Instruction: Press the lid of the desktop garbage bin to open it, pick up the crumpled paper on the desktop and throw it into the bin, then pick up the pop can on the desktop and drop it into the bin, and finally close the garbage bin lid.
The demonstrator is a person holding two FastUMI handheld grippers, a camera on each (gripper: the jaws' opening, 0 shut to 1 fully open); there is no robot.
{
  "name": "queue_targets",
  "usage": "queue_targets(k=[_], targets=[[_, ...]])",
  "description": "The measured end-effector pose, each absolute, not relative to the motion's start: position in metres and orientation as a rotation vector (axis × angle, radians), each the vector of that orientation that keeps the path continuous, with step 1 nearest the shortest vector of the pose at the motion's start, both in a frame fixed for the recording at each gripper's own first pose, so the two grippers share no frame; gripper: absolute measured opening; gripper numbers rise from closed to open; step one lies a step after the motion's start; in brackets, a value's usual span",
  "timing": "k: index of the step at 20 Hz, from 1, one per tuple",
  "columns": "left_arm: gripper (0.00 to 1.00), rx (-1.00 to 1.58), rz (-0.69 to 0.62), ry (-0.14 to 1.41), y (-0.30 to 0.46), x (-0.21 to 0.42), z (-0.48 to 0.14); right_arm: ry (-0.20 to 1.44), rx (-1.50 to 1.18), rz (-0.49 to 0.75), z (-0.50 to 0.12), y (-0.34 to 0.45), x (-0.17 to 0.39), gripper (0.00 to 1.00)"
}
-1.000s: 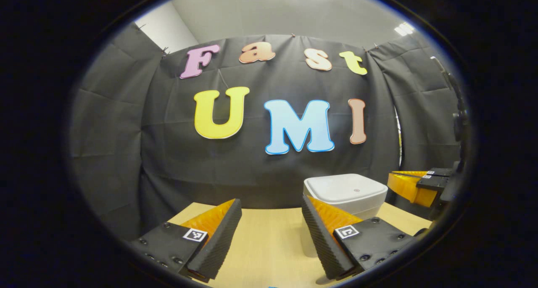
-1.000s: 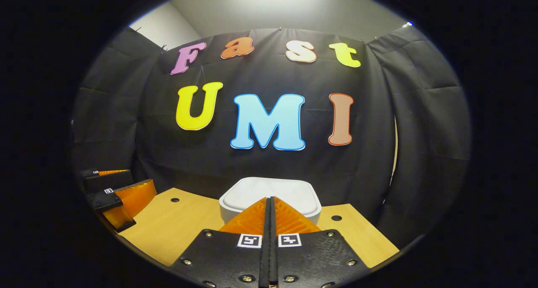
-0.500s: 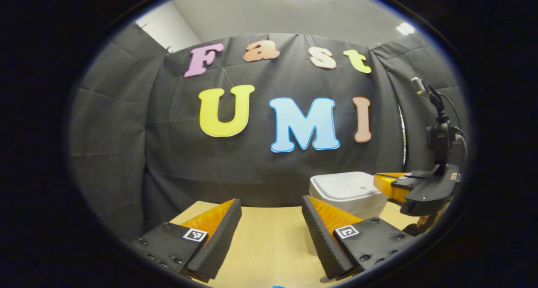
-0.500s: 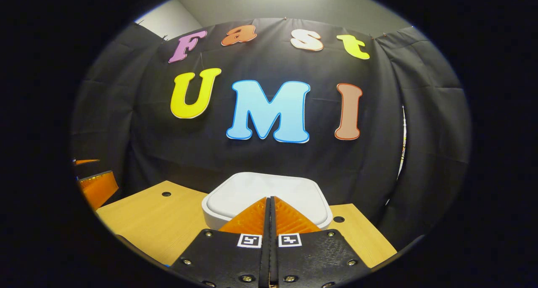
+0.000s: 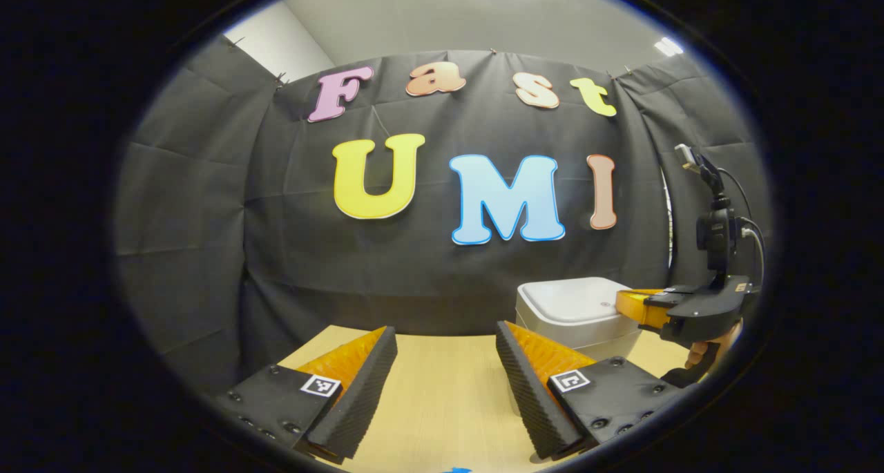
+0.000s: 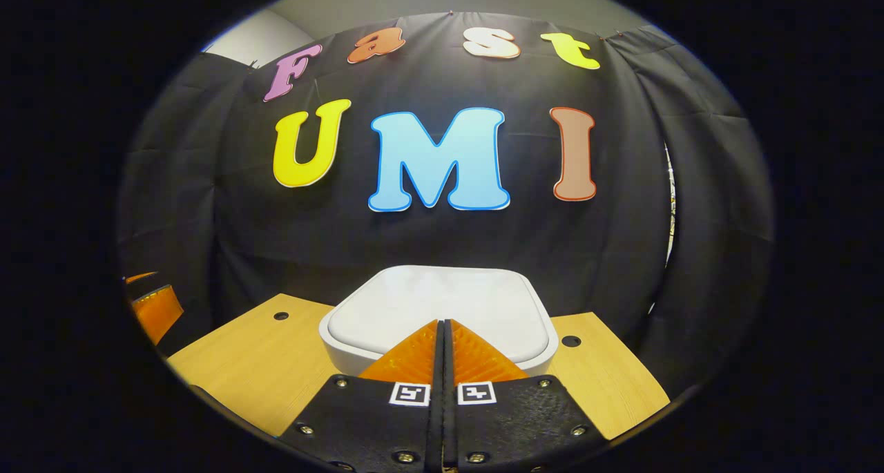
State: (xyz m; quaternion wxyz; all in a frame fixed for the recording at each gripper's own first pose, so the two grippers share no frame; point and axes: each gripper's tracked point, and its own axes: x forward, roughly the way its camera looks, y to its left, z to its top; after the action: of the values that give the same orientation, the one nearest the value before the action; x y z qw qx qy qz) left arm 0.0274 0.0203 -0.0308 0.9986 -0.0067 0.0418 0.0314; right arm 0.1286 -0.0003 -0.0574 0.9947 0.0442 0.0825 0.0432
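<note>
In the left gripper view, the left hand-held gripper (image 5: 445,362) is hovering over the light wooden table (image 5: 442,404) with its two fingers standing wide apart and nothing between them. To the right of this gripper, beyond its right-hand finger, the white garbage bin (image 5: 577,317) is standing on the table near the black cloth wall (image 5: 207,238). The bin's lid (image 5: 573,299) is lying flat and closed on top. At the right side of the bin, the right hand-held gripper (image 5: 632,306) is reaching in level with the lid, its tips sitting at the lid's right edge; whether they are touching the lid cannot be determined from this view. A person's hand (image 5: 704,349) is holding that gripper from below, right of the bin, and a small camera mount with a cable is rising above it.

In the right gripper view, the left hand-held gripper (image 6: 152,307) is showing at the far left edge, well apart from the bin. The table (image 6: 255,362) is extending on both sides of the bin, with a small dark hole (image 6: 280,315) in its surface left of the bin and another (image 6: 570,340) right of it. The garbage bin (image 6: 442,321) is standing directly ahead, its lid (image 6: 442,300) closed. The right hand-held gripper (image 6: 443,324) is pointing at the near edge of the lid with its fingers pressed together and holding nothing; the tips are overlapping the lid's front rim, but contact cannot be confirmed.
</note>
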Motion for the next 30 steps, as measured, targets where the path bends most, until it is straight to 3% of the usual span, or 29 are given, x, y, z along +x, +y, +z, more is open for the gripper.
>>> queue_targets(k=[13, 18, 30], targets=[[0.94, -0.023, 0.055, 0.078, 0.01, 0.016, -0.025, 0.171, 0.125, 0.067, -0.049, -0.001, 0.129, 0.0], [0.98, -0.061, 0.057, 0.091, 0.012, 0.009, -0.031, 0.048, 0.153, 0.038, -0.01, -0.009, 0.121, 0.0], [0.98, -0.116, 0.039, 0.169, 0.021, 0.004, -0.073, 0.006, 0.113, 0.043, 0.008, -0.006, 0.078, 0.0]])
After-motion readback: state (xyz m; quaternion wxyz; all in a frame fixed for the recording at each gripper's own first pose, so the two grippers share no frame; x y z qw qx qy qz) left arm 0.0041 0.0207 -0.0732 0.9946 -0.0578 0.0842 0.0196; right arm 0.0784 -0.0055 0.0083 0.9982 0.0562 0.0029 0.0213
